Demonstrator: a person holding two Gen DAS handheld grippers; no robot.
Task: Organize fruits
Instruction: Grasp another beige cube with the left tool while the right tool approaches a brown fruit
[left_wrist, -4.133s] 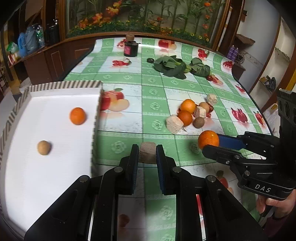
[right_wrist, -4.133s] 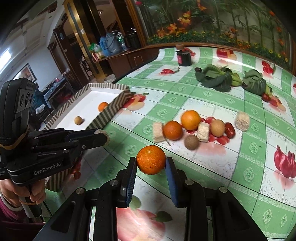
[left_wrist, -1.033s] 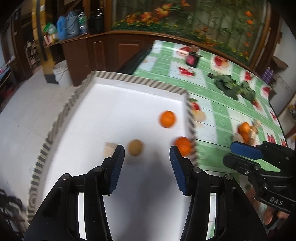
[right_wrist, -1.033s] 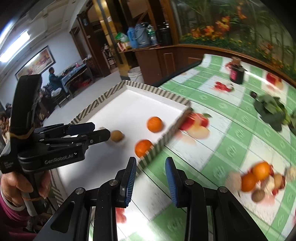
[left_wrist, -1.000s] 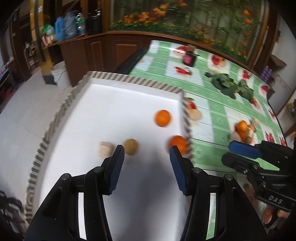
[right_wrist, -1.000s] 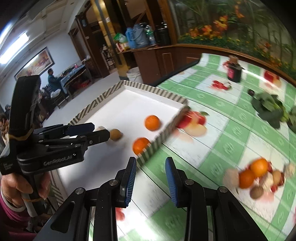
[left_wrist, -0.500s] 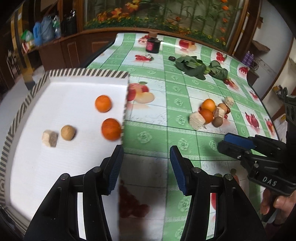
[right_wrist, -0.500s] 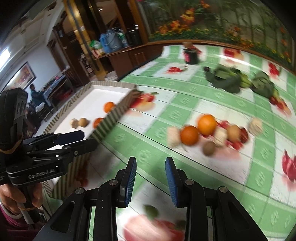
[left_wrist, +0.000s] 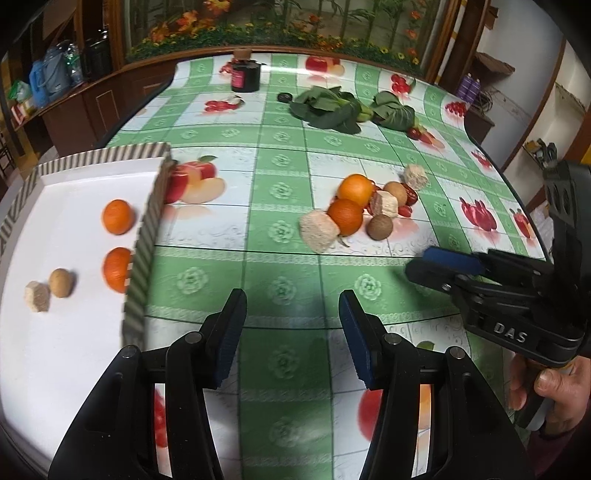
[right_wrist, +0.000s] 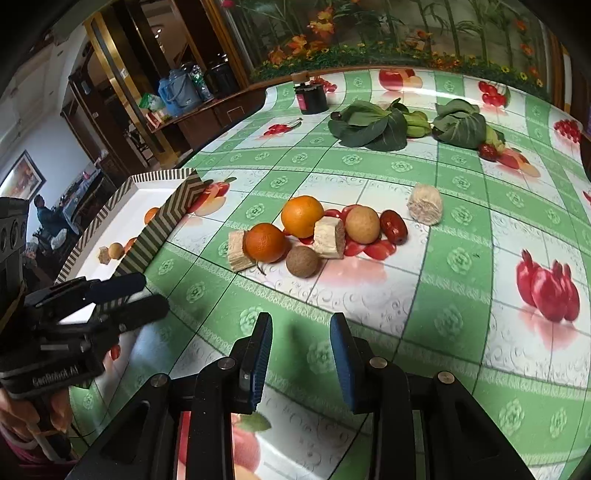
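Observation:
A white tray with a striped rim (left_wrist: 146, 236) at the left holds two oranges (left_wrist: 117, 217), a brown round fruit (left_wrist: 61, 283) and a pale chunk (left_wrist: 37, 296). On the tablecloth lies a pile: two oranges (right_wrist: 302, 216), brown round fruits (right_wrist: 303, 261), pale chunks (right_wrist: 328, 237) and a red date (right_wrist: 393, 222). My left gripper (left_wrist: 291, 325) is open and empty, near the tray's corner. My right gripper (right_wrist: 301, 350) is open and empty, short of the pile; it also shows in the left wrist view (left_wrist: 443, 264).
Leafy greens (right_wrist: 373, 123) and a dark jar (right_wrist: 312, 96) lie at the far side of the table. A separate pale chunk (right_wrist: 424, 204) sits right of the pile. The table's edge curves at the right.
Both grippers have let go of their fruit into the tray since four seconds ago. They have swung from over the tray back toward the pile on the tablecloth.

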